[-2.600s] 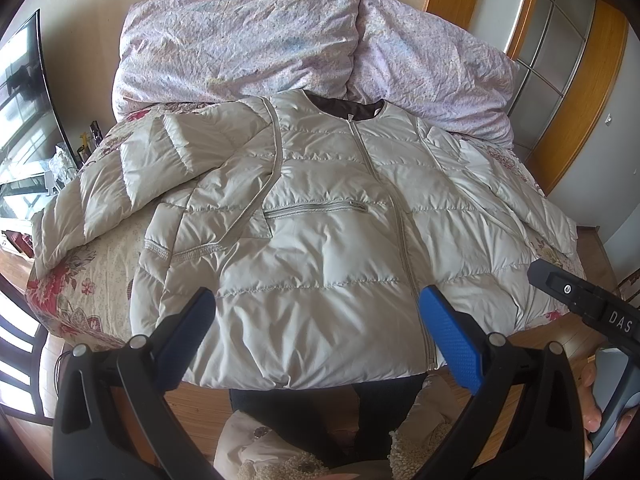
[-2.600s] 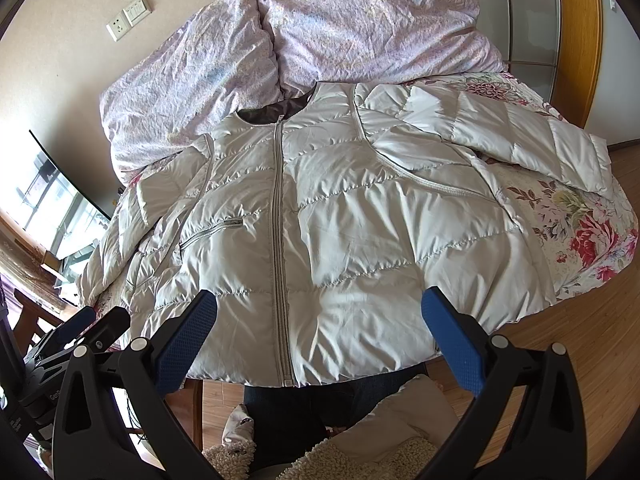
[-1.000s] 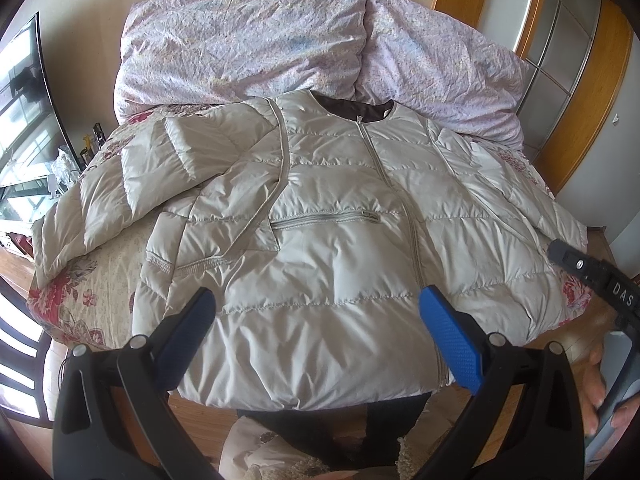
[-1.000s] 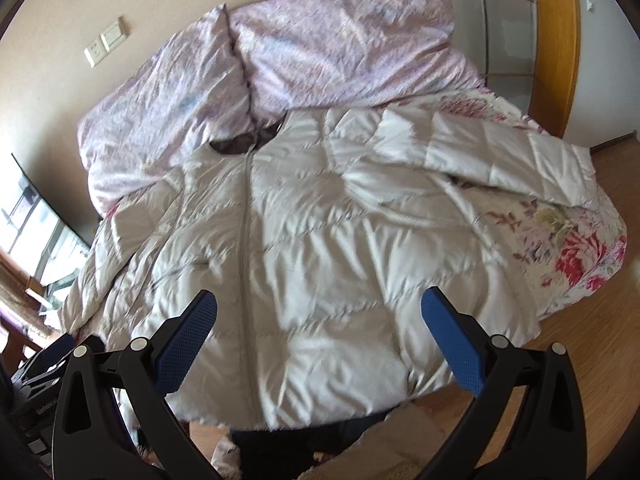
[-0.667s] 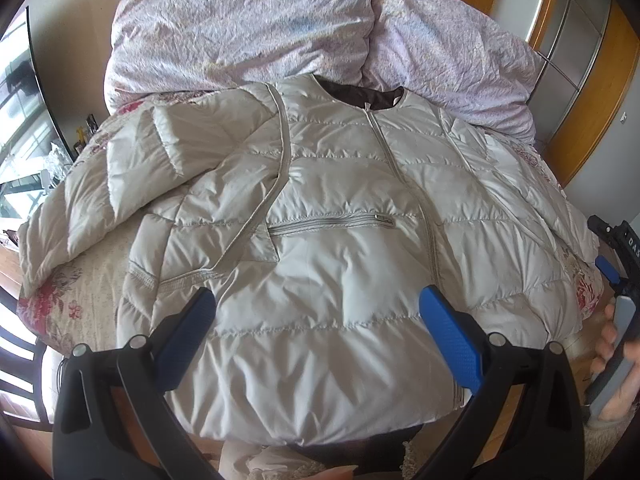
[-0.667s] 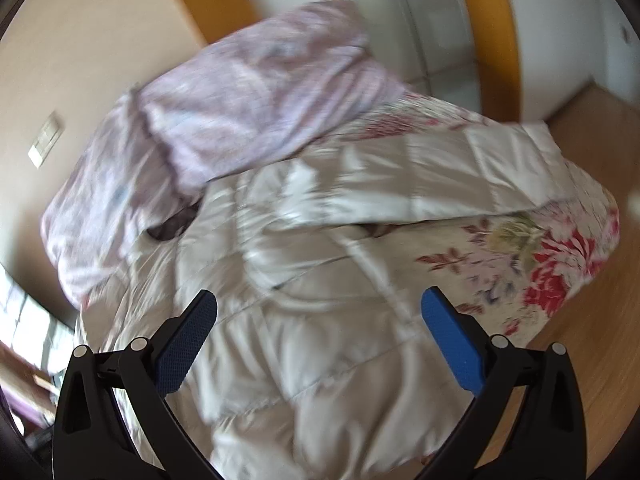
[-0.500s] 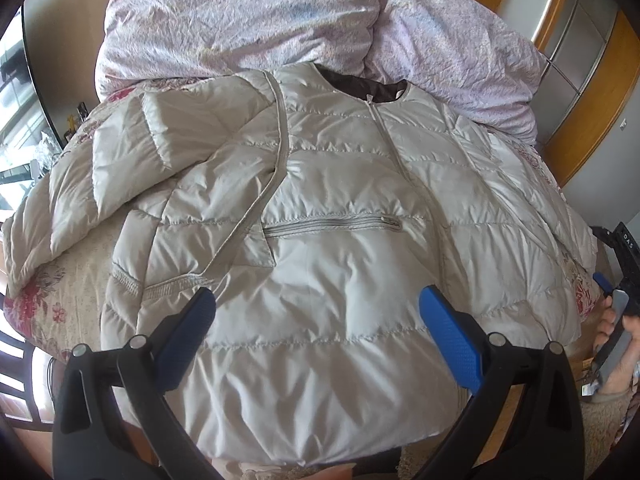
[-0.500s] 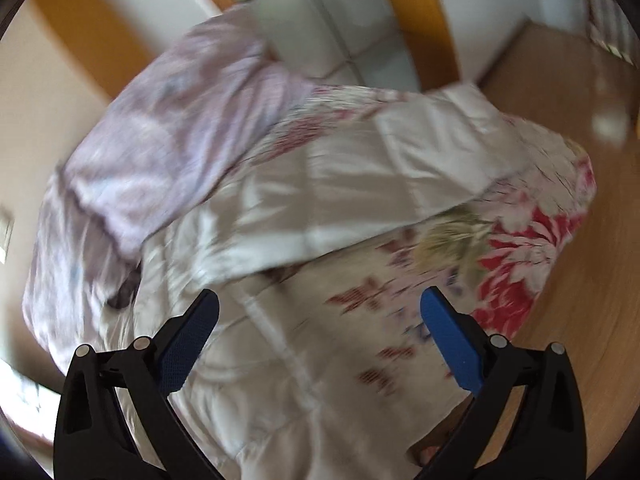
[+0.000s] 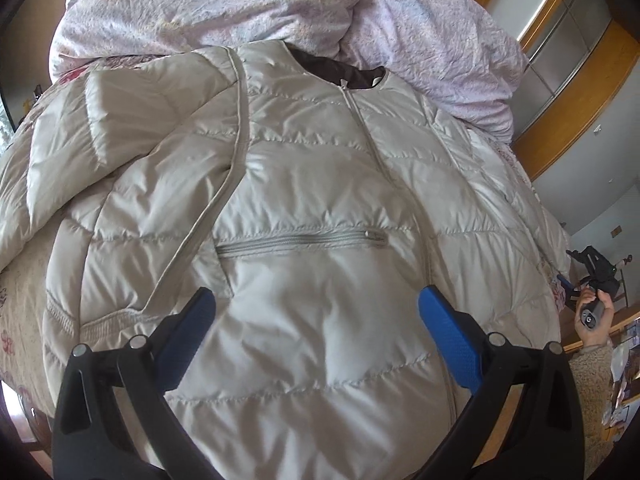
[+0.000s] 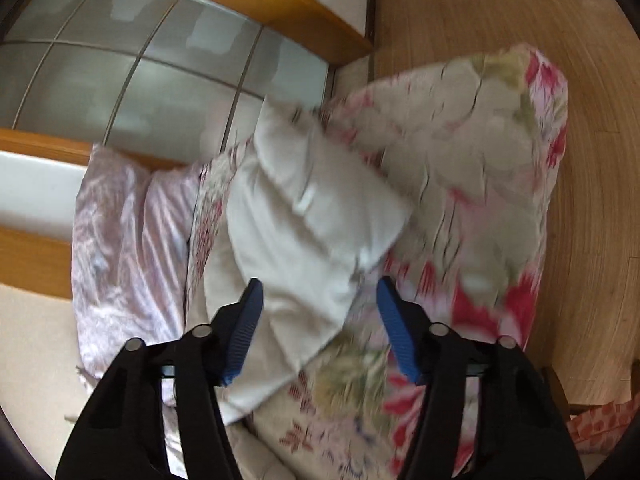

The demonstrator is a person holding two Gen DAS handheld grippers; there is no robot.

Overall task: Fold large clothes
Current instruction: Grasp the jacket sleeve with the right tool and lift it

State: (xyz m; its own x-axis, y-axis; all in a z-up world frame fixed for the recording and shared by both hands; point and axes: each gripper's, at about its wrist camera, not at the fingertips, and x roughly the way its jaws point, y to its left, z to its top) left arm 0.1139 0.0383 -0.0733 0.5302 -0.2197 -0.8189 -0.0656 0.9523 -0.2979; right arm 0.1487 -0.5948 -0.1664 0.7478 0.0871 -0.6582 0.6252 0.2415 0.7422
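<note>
Quilted pale-grey nylon covers most of the bed (image 9: 16,312): the down jacket (image 9: 320,208) lies face up, zipped, collar toward the two lilac pillows (image 9: 224,4), hem toward the person. Its long axis runs straight away from the left tongs (image 9: 316,320), which hang just above the lower front panel, wide open, holding nothing, nothing between the blue pads (image 9: 448,336).

Right sleeve (image 10: 312,216) of the jacket: stretched out across the floral bedspread (image 10: 480,152), pointing away and slightly rightward from the right tongs (image 10: 316,320). Its cuff end lies farthest from the tongs; the near part of the sleeve sits between the two pads. Right tongs partly open, narrower than the left pair, straddling the sleeve; this view is motion-blurred, so contact cannot be confirmed. No grip yet, by my reading.

Judgement: the coming move turns on this sleeve. The right hand (image 9: 592,316) is much the nearer; the left tongs are over the body panel, well apart from it. The sleeve would need lifting and carrying leftward across the chest.

Left sleeve (image 9: 76,132): already bent back on itself, left of and beyond the left tongs.

Chest pocket zip (image 9: 300,238): just beyond the left tongs, lying crosswise.

Obstacles: none on the jacket. Pillows touch the collar only. Wooden floor (image 10: 592,120) beyond the bed's corner.
</note>
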